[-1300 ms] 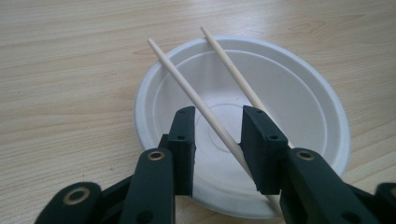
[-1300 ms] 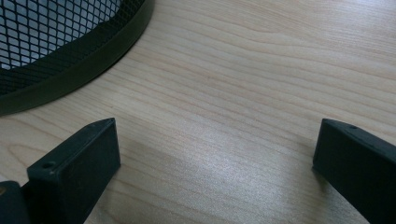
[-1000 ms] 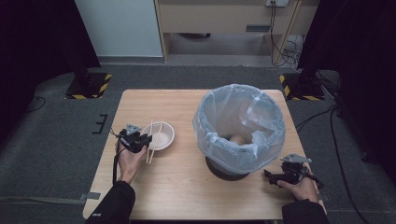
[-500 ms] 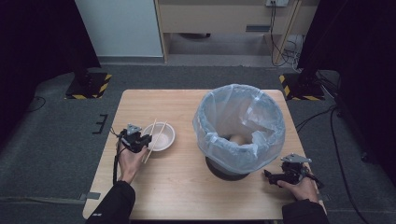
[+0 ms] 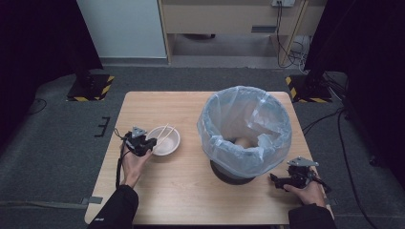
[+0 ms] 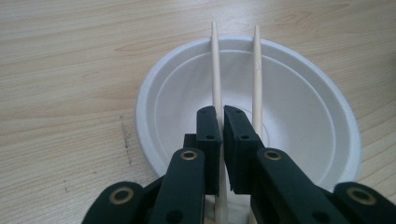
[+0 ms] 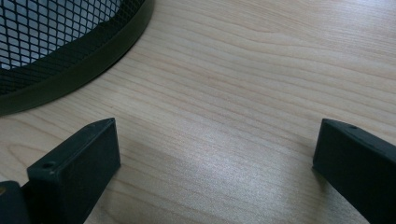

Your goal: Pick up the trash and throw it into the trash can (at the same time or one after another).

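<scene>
A white paper bowl (image 5: 165, 143) (image 6: 299, 116) sits on the left half of the wooden table, with two wooden chopsticks (image 5: 162, 135) lying across it. My left gripper (image 5: 148, 144) (image 6: 221, 116) reaches over the bowl's near rim. Its jaws have just been closing and now pinch the left chopstick (image 6: 215, 70). The right chopstick (image 6: 257, 70) lies free beside them. My right gripper (image 5: 274, 179) (image 7: 215, 154) rests low on the table by the bin's base, open, with bare wood between its fingers.
A black mesh bin (image 7: 56, 46) lined with a clear plastic bag (image 5: 243, 129) stands on the right half of the table (image 5: 191, 200), with something pale inside. Dark floor surrounds the table.
Both hands stay where they were. The left gripper's jaws look narrower at the bowl's rim than a second ago.
</scene>
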Available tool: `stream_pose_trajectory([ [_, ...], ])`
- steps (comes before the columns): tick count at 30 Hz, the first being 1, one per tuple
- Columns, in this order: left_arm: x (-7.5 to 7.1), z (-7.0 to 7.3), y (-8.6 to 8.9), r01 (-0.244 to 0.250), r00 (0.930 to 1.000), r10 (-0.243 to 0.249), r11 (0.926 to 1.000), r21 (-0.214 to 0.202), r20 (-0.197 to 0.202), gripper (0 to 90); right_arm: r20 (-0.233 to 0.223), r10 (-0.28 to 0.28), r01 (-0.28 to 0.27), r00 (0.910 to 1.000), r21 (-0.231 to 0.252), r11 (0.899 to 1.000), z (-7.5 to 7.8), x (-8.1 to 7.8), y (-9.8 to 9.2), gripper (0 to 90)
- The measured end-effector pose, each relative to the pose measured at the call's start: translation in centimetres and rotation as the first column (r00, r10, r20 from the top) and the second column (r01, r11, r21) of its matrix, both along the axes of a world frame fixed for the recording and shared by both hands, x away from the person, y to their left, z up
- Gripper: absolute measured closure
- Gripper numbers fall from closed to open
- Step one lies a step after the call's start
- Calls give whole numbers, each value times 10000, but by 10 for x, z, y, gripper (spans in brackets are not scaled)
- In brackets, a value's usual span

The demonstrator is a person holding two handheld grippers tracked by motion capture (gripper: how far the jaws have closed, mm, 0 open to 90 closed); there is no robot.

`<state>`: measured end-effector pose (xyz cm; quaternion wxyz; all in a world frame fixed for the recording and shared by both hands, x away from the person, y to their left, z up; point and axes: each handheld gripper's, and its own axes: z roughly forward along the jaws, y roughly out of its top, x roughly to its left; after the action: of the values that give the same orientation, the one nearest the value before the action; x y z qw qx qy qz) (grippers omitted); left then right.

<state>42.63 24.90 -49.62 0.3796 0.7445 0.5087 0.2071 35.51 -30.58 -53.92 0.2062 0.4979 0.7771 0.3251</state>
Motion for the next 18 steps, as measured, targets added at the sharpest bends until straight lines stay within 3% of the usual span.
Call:
stream_pose_trajectory([
  [9, 1, -2, 0, 22, 9999, -17, 9996, 268, -163, 846, -2, -1, 1, 10000, -1, 10000, 0, 0, 0, 9],
  [18, 0, 1, 2, -17, 10000, 18, 9999, 151, -96, 854, -3, -3, 3, 10000, 2, 10000, 0, 0, 0, 9],
])
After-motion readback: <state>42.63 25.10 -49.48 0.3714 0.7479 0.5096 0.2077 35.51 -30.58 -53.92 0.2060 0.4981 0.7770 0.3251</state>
